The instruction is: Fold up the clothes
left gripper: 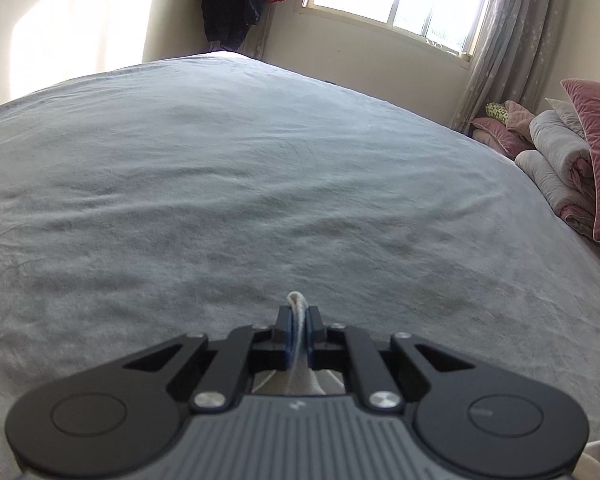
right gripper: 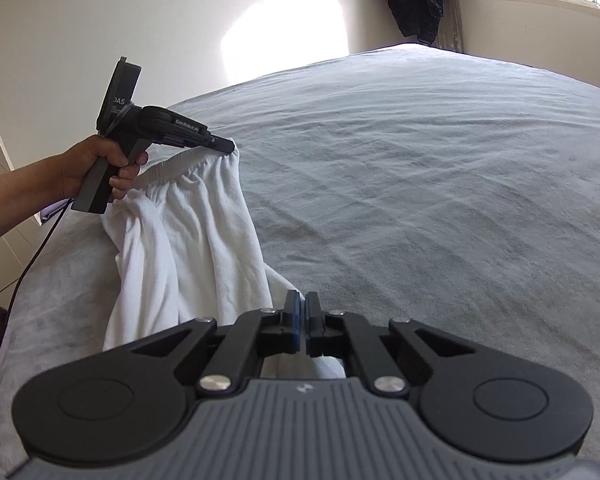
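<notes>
My left gripper (right gripper: 230, 146), held in my left hand (right gripper: 96, 166), is clamped closed; my right gripper (right gripper: 302, 322) is closed too.

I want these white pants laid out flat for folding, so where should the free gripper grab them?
Grip the white pants on the gathered elastic waistband, at the end away from the left gripper, coming from above. The right gripper's jaws look closed; whether they hold cloth is unclear.
</notes>
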